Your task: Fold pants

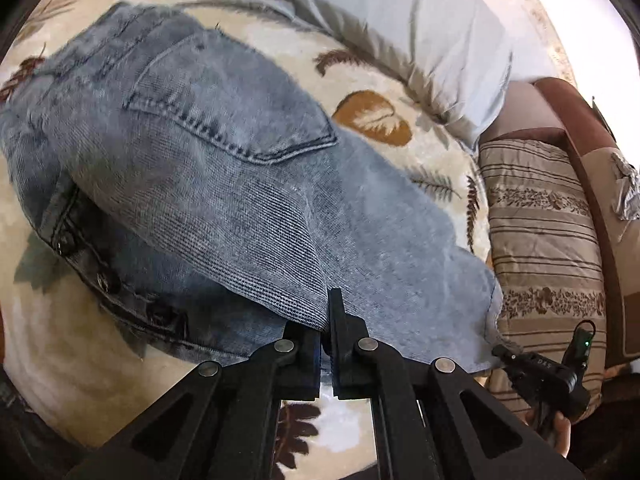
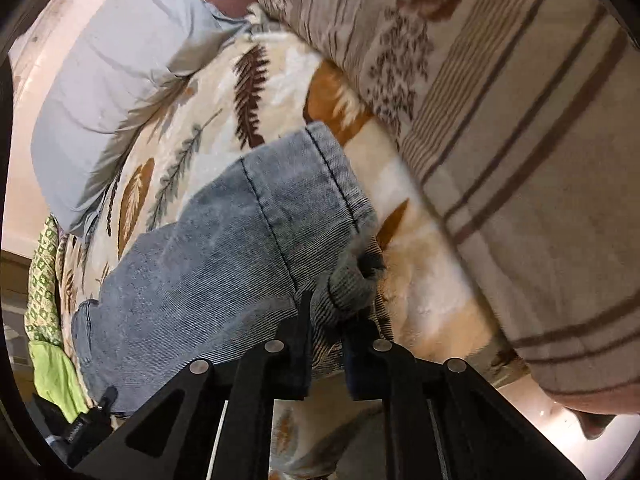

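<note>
Light blue denim pants (image 1: 208, 168) lie on a cream blanket with a leaf print (image 1: 372, 80). In the left wrist view the back pocket and the buttoned waistband face me. My left gripper (image 1: 326, 320) is shut on a fold of the denim near its lower edge. In the right wrist view the pants (image 2: 224, 240) show a stitched leg hem at the top. My right gripper (image 2: 326, 320) is shut on a bunched corner of the hem. The right gripper also shows in the left wrist view (image 1: 544, 376), at the pants' right edge.
A pale blue pillow (image 1: 400, 28) lies at the far side of the blanket. A beige striped cushion (image 1: 544, 240) stands to the right, close to the right gripper (image 2: 520, 120). Green patterned cloth (image 2: 48, 320) hangs at the left edge of the right wrist view.
</note>
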Available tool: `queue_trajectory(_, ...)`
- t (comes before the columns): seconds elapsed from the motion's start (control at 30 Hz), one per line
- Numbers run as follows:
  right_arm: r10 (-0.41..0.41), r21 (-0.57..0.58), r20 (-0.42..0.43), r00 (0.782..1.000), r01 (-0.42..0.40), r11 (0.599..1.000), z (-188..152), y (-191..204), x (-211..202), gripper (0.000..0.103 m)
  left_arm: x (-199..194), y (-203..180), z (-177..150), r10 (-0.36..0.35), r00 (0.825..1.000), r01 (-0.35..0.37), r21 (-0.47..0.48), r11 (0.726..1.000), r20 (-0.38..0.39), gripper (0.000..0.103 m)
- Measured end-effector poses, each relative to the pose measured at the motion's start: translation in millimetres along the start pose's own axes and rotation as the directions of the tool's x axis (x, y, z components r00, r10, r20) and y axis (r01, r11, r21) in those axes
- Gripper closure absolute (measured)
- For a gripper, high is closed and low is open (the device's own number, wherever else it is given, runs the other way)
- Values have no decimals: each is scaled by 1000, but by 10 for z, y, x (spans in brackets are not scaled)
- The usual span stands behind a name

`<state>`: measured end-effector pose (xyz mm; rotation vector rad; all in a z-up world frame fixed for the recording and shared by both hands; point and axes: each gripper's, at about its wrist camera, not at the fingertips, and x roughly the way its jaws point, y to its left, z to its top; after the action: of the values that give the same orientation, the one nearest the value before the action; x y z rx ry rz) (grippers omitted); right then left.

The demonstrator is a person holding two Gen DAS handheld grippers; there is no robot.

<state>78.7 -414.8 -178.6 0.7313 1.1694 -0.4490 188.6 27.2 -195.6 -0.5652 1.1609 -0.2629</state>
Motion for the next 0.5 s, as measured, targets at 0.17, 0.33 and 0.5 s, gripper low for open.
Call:
queue_trajectory(0.17,-70,-38,-10,998,69,997,-41,59,110,78,-1,89,-33,15,1000,-14,34,999,-24,97)
queue_trajectory(0.33,-171,-143,214,962,204,968,-318,403,-433,42,-441,156,9,-37,999,38,44,998,-12,65)
queue_trajectory(0.5,74,-342,266,961,22,940,-701,1093,-849,37,-1071,519,143,-7,998,7,-7,1000,64,58)
